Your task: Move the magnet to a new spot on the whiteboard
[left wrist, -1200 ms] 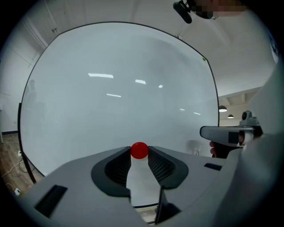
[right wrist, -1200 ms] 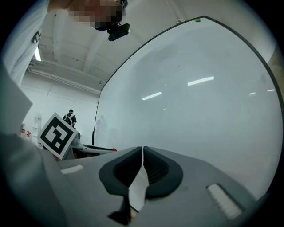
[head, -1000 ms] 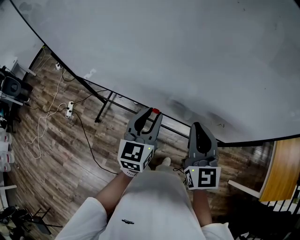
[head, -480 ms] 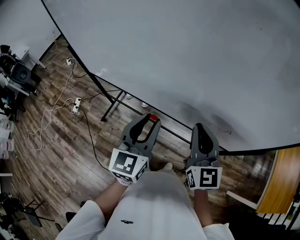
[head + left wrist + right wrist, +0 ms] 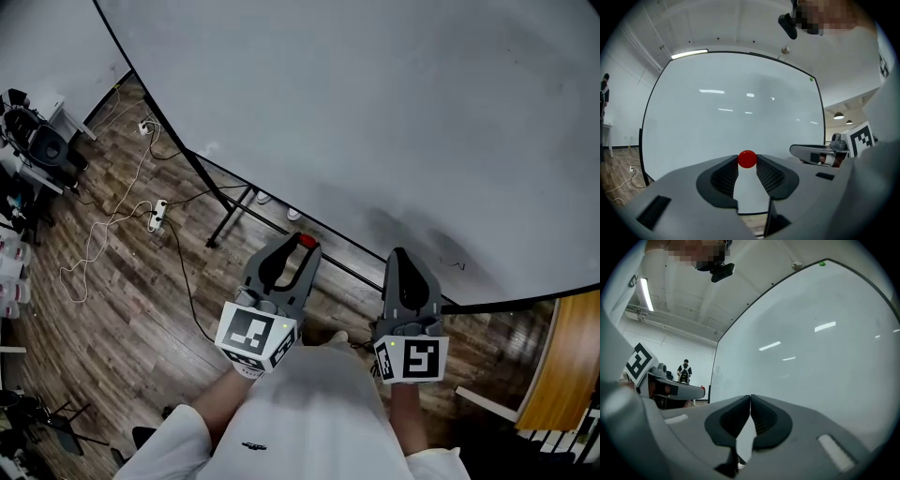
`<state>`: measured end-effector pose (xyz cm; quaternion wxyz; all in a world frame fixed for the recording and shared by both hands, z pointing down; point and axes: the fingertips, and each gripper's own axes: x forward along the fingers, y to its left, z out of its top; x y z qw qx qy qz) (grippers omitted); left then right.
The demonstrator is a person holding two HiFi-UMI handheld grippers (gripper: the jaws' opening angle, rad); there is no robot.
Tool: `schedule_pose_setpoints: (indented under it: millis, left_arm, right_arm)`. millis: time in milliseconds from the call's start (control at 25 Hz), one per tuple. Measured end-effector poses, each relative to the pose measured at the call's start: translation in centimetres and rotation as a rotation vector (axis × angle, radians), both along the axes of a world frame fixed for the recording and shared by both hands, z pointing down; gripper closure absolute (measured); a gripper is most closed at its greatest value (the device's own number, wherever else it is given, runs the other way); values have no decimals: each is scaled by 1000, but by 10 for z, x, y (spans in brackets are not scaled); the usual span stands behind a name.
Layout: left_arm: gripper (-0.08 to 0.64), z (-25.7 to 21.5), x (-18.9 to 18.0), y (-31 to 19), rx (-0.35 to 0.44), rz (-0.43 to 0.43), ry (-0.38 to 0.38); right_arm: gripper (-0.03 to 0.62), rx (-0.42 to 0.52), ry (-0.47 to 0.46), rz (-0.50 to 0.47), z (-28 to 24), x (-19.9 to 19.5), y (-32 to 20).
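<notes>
At the lower centre of the head view, the red magnet (image 5: 747, 159) is pinched at the tips of the left gripper's (image 5: 300, 249) fingers. It appears to be off the whiteboard (image 5: 375, 112), which lies straight ahead and fills the upper frame. The right gripper (image 5: 401, 259), just to the right, is held with its fingers shut on nothing. Compared with a second ago, the magnet is still gripped, and both grippers are seen slightly lower in frame.
</notes>
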<state>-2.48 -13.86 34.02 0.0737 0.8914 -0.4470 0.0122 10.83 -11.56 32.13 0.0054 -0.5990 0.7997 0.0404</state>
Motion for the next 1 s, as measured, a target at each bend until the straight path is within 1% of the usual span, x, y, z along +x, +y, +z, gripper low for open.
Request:
schedule_pose_setpoints:
  millis: [160, 360, 600, 800, 1000]
  left_arm:
    - [437, -9, 1, -5, 9, 2, 1]
    - [439, -32, 0, -15, 59, 7, -6]
    - [437, -50, 10, -33, 103, 21, -2]
    - [437, -56, 11, -57, 115, 12, -13]
    - [437, -58, 19, -82, 125, 18, -24]
  right_arm:
    - [581, 13, 5, -11, -6, -2, -2]
    - [581, 53, 28, -17, -24, -10, -4]
    - [581, 96, 37, -7, -43, -6, -8]
    - [583, 89, 49, 15, -48, -2, -16]
    - [583, 86, 36, 33, -50, 5, -24]
